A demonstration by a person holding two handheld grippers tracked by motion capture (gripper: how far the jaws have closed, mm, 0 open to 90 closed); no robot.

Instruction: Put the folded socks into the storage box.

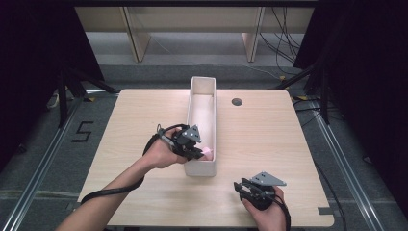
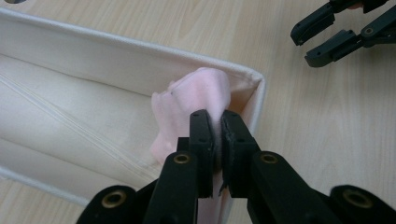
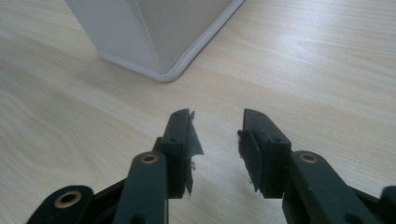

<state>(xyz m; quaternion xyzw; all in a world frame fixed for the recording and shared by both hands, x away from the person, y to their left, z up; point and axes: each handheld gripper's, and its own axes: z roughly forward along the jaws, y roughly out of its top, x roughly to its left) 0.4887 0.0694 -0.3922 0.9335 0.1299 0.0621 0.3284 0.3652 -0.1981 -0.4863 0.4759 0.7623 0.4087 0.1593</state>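
pale wood table [image 1: 269, 144] fills the middle of the room, with grey floor around it, black curtains at both sides and a wooden frame at the back. at the left of the high view a bare forearm comes up from the bottom edge, and its hand holds the left gripper [image 1: 204, 153] at the near end of a long white bin [image 1: 194, 98] that runs away from the person down the table's middle. in the left gripper view the jaws are pressed together on a fold of soft pink cloth [image 2: 196, 95], which sits inside the bin, bunched in its near corner against the end wall. a dark round hole [image 1: 236, 102] shows in the tabletop just right of the bin. further right, near the table's front edge, the right gripper [image 1: 239, 186] rests low over bare wood, well apart from the bin, its jaws spread with nothing between them.
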